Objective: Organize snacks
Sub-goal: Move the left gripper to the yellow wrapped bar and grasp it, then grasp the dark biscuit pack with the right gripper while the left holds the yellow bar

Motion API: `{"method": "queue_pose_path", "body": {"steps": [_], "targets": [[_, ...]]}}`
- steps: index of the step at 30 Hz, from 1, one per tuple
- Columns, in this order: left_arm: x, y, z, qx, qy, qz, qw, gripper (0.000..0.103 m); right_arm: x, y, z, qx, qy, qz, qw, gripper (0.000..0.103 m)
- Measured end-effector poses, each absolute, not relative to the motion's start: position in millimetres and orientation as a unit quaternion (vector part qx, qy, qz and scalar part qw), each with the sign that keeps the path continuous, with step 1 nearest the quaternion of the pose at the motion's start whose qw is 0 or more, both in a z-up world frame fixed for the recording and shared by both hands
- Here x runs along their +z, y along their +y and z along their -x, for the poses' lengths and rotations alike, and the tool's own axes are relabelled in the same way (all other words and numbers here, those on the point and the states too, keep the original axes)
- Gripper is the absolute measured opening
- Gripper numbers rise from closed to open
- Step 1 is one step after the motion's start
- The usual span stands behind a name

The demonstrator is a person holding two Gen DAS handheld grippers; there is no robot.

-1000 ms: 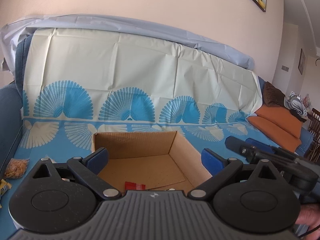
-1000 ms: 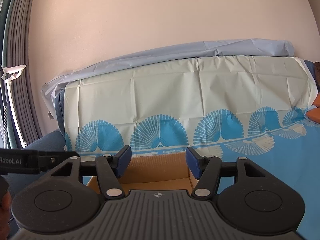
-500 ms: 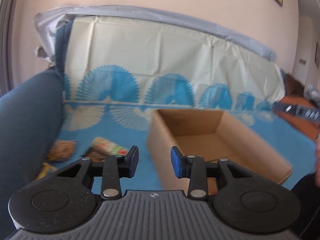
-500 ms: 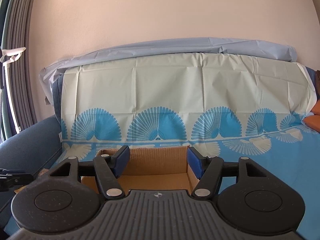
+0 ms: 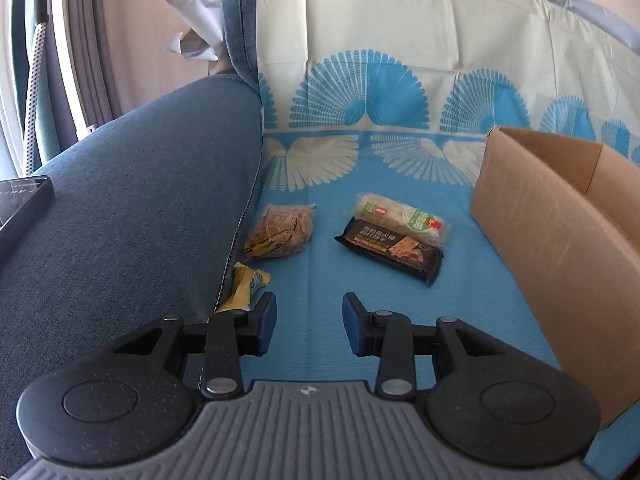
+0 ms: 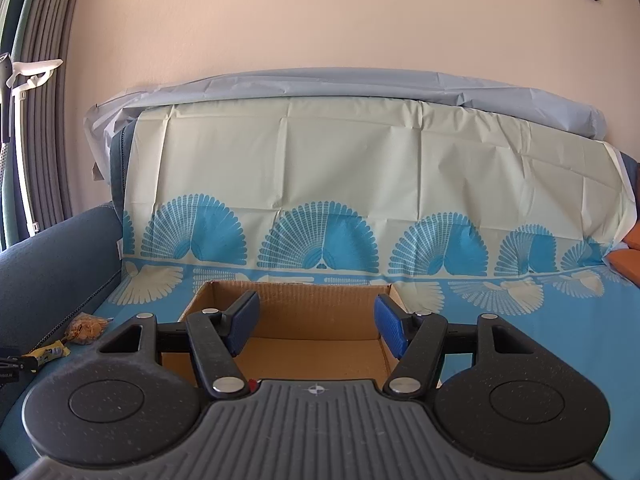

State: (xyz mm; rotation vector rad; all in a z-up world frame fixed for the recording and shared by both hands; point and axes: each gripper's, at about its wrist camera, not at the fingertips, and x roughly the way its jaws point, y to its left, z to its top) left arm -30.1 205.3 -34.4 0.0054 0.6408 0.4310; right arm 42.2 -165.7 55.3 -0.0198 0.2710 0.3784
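Left wrist view. Left gripper (image 5: 308,326) angled down over the blue cloth (image 5: 320,280) on the sofa seat. Its jaws have just been closing to a narrow gap; nothing lies between them, pads touch nothing. Released, empty.

Snacks counted here: four packs. Dark bar (image 5: 394,250) ahead and slightly right of the gripper, lying flat. White roll (image 5: 400,216) just behind the bar, touching it along its far edge. Clear bag (image 5: 280,232) of brownish snacks ahead and left, beside the seam of the armrest (image 5: 140,220). Yellow pack (image 5: 244,284) nearest of all, tucked against the armrest, just ahead of the left finger (image 5: 264,320); its lower end is hidden behind that finger. All four lie apart from the pads.

One box (image 5: 560,240), brown cardboard, open top, at right, near the bar but not touching it. One dark phone (image 5: 22,200) on top of the armrest at the left edge.

Right wrist view. Right gripper (image 6: 316,322) held nearly level in front of the box (image 6: 320,304). Jaws stand moderately apart with nothing in them; only the box interior shows through the gap. Released.

Box floor mostly bare from here; a small red scrap (image 6: 253,383) peeks out at the gripper's body edge, too hidden to name. Two snacks visible far left on the cloth (image 6: 520,328): clear bag (image 6: 86,328) and yellow pack (image 6: 46,354), both well apart from this gripper. A bit of dark gear at the left edge, probably the other gripper, cannot tell.
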Motion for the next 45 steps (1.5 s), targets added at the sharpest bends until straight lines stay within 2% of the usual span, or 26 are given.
{"method": "queue_pose_path", "body": {"steps": [21,24,26,27,28,30,38,45], "targets": [[-85,213,-35,0.346,0.398,-0.13,0.84,0.044,54,-162,-45,0.193,0.145,0.017,0.97,0.067],[-89,215,-37,0.346,0.407,-0.131,0.835,0.039,54,-163,-47,0.192,0.146,0.017,0.97,0.068],[-90,218,-38,0.346,0.413,-0.126,0.833,0.032,54,-164,-48,0.191,0.147,0.016,0.97,0.068],[-89,220,-38,0.347,0.416,-0.119,0.832,0.022,54,-163,-48,0.19,0.148,0.015,0.97,0.068],[-89,223,-38,0.348,0.418,-0.109,0.832,0.017,54,-163,-48,0.19,0.148,0.015,0.97,0.068],[-87,228,-35,0.345,0.418,-0.091,0.835,0.014,54,-162,-48,0.191,0.148,0.017,0.97,0.069],[-68,223,-16,0.311,0.37,-0.057,0.874,0.012,52,-148,-46,0.193,0.147,0.034,0.97,0.069],[-45,225,18,0.249,0.359,0.039,0.899,0.012,50,-132,-47,0.195,0.149,0.045,0.968,0.067]]}}
